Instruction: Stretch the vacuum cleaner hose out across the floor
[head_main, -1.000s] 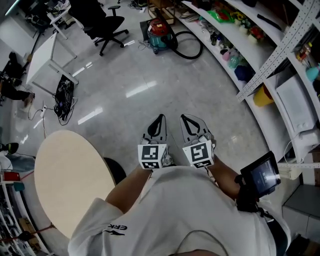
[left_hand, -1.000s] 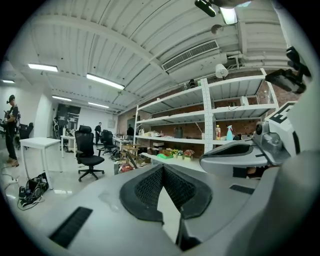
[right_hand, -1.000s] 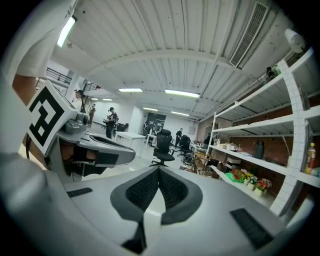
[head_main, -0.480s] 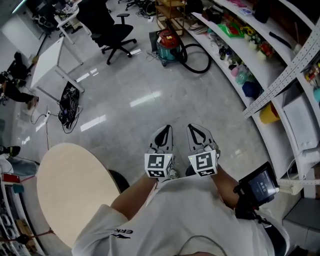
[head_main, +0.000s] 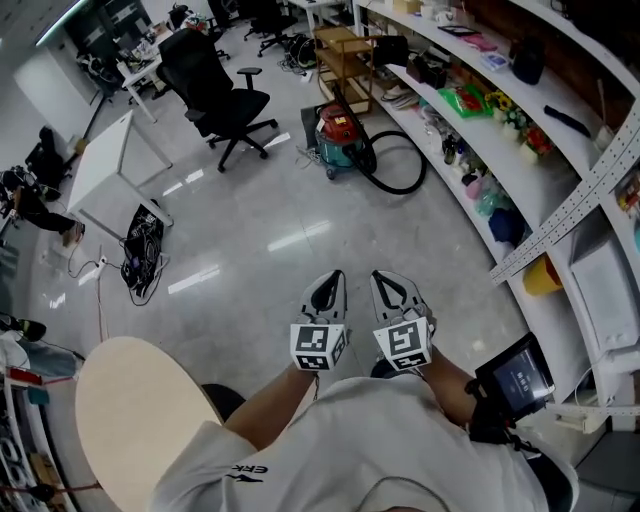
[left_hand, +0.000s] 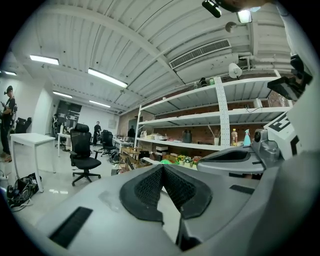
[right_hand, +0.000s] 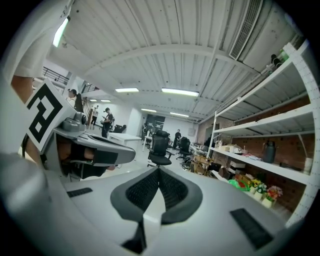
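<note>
A red and teal vacuum cleaner (head_main: 338, 138) stands on the floor far ahead, by the shelving. Its black hose (head_main: 400, 162) curls in a loop on the floor to its right. My left gripper (head_main: 331, 284) and right gripper (head_main: 386, 282) are held side by side at waist height, well short of the vacuum, both shut with nothing between the jaws. In the left gripper view the left gripper (left_hand: 162, 166) shows its pads pressed together, and in the right gripper view the right gripper (right_hand: 158, 169) does the same. The vacuum is too small to make out in the gripper views.
Long white shelving (head_main: 520, 150) full of items runs along the right. A black office chair (head_main: 215, 100) and a white desk (head_main: 105, 165) stand at the left, with a cable bundle (head_main: 143, 250) on the floor. A round beige table (head_main: 130, 420) is at my near left.
I have walked forward with both grippers held level; the vacuum cleaner, chair and shelving now sit lower and larger in the head view. Both grippers have stayed shut.
</note>
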